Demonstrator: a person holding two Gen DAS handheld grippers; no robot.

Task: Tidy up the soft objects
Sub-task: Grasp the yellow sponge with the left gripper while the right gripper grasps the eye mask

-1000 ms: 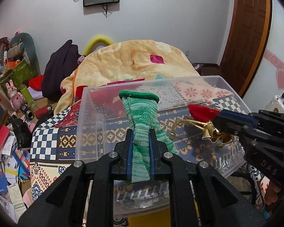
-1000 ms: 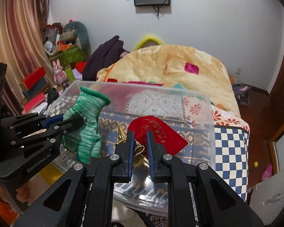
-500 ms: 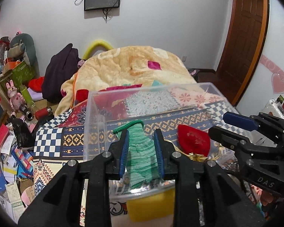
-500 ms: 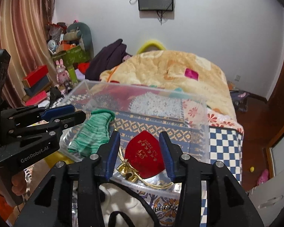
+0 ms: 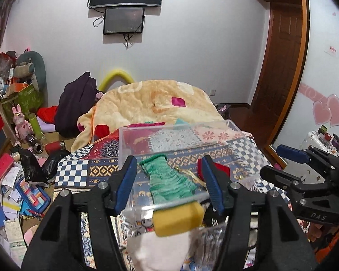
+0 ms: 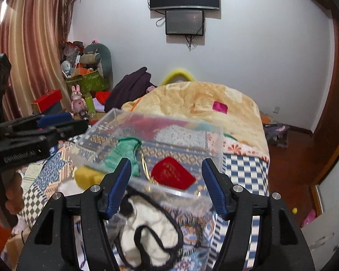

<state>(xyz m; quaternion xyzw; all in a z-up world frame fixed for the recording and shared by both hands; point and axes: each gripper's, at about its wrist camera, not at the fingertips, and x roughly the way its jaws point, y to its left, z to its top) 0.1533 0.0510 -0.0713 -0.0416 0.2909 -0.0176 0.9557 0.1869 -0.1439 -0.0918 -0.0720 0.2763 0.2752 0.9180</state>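
Green glove (image 5: 169, 180) and red pouch (image 6: 173, 173) are in the clear bin (image 6: 214, 140) on the bed, both your claws (image 5: 169, 183) (image 6: 167, 185) gape empty; yellow sponge (image 5: 177, 218) and white cloth (image 6: 151, 232) by its near edge remain.

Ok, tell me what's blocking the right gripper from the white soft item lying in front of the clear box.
Nothing visible. The right gripper is open, and the white soft item lies below its fingers outside the clear box, uncovered. The yellow sponge sits off to the left.

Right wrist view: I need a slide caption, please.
Open right gripper above clear bin holding green glove and red pouch.
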